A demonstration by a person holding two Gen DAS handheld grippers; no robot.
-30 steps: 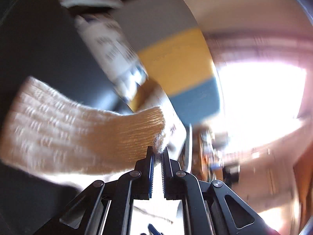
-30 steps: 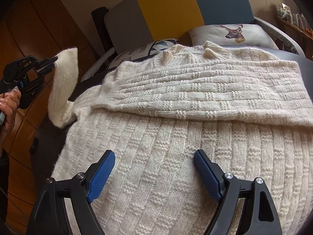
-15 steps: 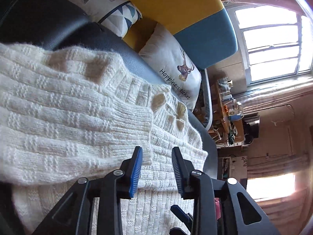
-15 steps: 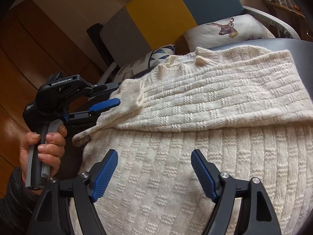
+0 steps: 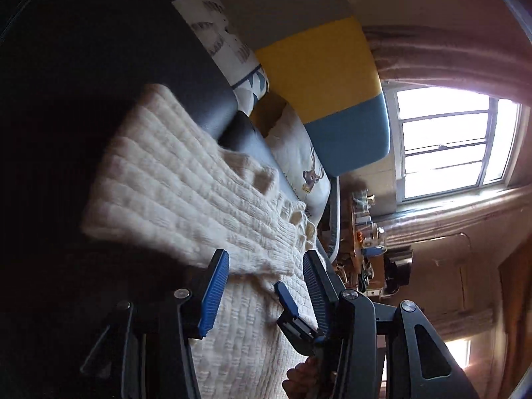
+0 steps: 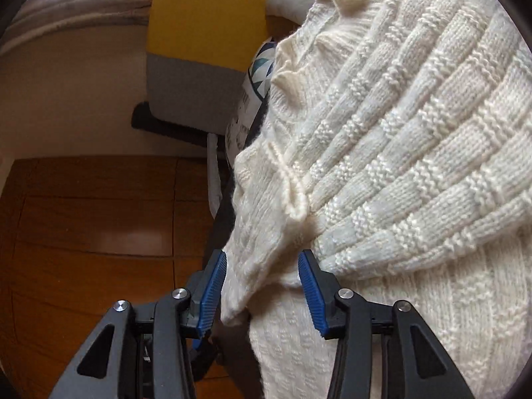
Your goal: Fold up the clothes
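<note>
From my left gripper [image 5: 264, 286] I get the window [image 5: 455, 146], the deer pillow [image 5: 304, 163] and a cluttered shelf [image 5: 364, 232]; the right camera shows none of that, only wood floor [image 6: 86, 232] and the striped headboard [image 6: 206, 43]. The cream sweater [image 6: 399, 153] lies spread on the dark bed [image 5: 99, 66], one sleeve folded across its body. My right gripper [image 6: 262, 286] has its jaws apart, straddling the folded edge at the sweater's side. The left jaws are apart too, over the sleeve, gripping nothing. The left view is dark and blurred on its near side. A blue fingertip [image 5: 286, 296] of the other gripper pokes in there.
</note>
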